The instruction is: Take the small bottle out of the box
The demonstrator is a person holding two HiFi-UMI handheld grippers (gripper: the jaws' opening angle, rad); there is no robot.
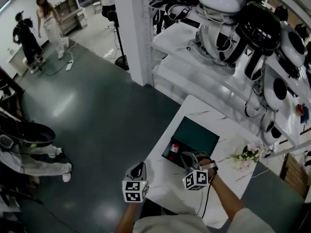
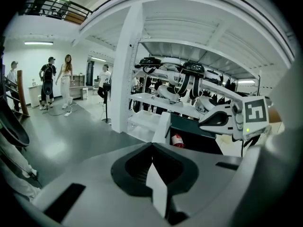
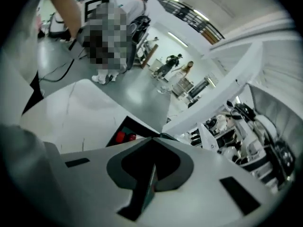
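Observation:
A dark green box lies open on the white marbled table, its lid tipped back. A small bottle with red on it lies inside at the box's near left corner. My right gripper hangs shut and empty just over the box's front edge, to the right of the bottle. The left gripper is also shut and empty, left of the box at the table's edge. In the left gripper view the box and bottle lie ahead. The right gripper view has the bottle just beyond its closed tips.
Pink flowers lie on the table right of the box. White shelves with robot heads and helmets stand behind it, beside a white pillar. Dark floor drops off left of the table. People stand far off.

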